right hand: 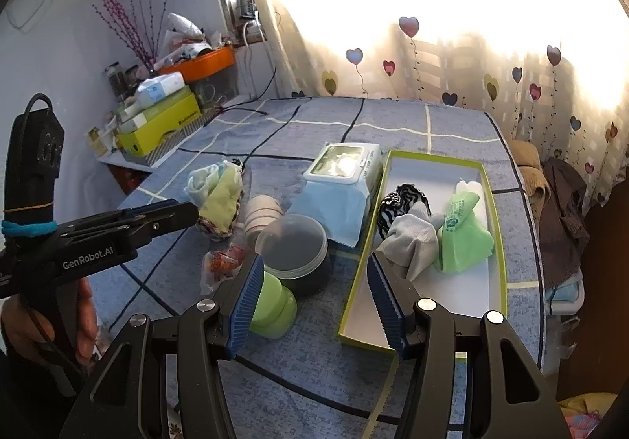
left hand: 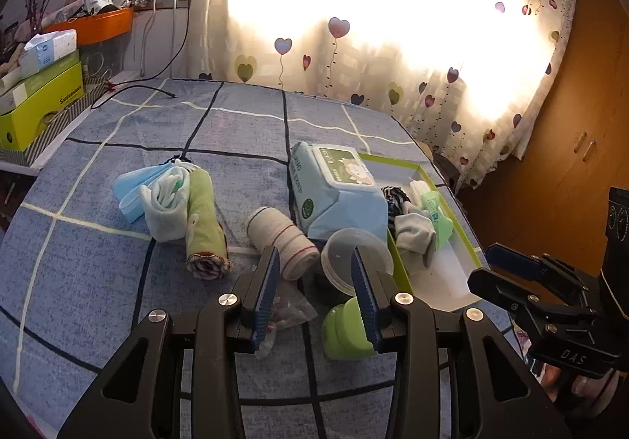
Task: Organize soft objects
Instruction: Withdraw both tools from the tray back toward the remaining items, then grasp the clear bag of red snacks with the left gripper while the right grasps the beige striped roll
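While lying flat, bandage roll (left hand: pixel 282 242) axis runs toward left gripper (left hand: pixel 316 262) | fingers wide, empty

We see the soft things split between the bed cover and a green-rimmed box (right hand: pixel 496 211). In the box lie a grey sock (right hand: pixel 409 238), a green cloth pouch (right hand: pixel 464 238) and a black-and-white striped piece (right hand: pixel 401 199), bunched together at its far end. On the cover, well apart from the box, a blue face mask (left hand: pixel 131 189), a pale rolled sock (left hand: pixel 167 207) and a rolled green towel (left hand: pixel 204 222) lie side by side, touching. A beige bandage roll (left hand: pixel 281 240) lies on its side between them and the box.
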The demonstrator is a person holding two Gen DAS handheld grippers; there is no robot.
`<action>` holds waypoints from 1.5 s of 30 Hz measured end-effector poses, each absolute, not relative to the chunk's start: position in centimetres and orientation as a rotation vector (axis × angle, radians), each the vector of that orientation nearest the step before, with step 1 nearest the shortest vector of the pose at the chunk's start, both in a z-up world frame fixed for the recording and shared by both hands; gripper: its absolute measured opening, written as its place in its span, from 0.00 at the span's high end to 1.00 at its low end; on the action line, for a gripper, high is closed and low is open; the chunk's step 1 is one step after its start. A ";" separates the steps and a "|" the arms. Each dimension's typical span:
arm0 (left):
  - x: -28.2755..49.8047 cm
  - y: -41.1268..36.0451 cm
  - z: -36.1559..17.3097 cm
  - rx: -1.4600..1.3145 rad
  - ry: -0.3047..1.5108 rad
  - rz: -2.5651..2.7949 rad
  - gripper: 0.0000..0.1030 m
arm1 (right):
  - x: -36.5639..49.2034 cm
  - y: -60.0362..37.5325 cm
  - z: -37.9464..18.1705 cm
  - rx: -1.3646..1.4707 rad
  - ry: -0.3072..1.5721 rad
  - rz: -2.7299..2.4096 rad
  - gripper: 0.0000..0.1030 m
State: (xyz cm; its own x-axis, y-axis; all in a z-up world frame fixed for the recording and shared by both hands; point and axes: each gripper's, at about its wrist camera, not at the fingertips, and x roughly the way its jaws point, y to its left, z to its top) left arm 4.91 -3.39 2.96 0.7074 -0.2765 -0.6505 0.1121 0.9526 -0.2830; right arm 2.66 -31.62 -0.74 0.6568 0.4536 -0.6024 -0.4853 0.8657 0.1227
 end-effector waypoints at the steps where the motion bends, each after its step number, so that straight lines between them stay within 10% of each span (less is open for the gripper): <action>1: 5.0 -3.2 2.9 -0.233 0.756 -0.213 0.62 | 2.7 -31.6 -0.7 -0.052 0.668 0.534 0.47; 35: 7.9 -2.2 -7.1 -0.229 0.987 -0.194 0.54 | 4.3 -27.6 -1.9 -0.119 0.720 0.607 0.47; 45: 7.3 -0.4 -6.6 -0.265 0.943 -0.177 0.73 | 5.2 -25.3 -1.6 -0.173 0.714 0.641 0.47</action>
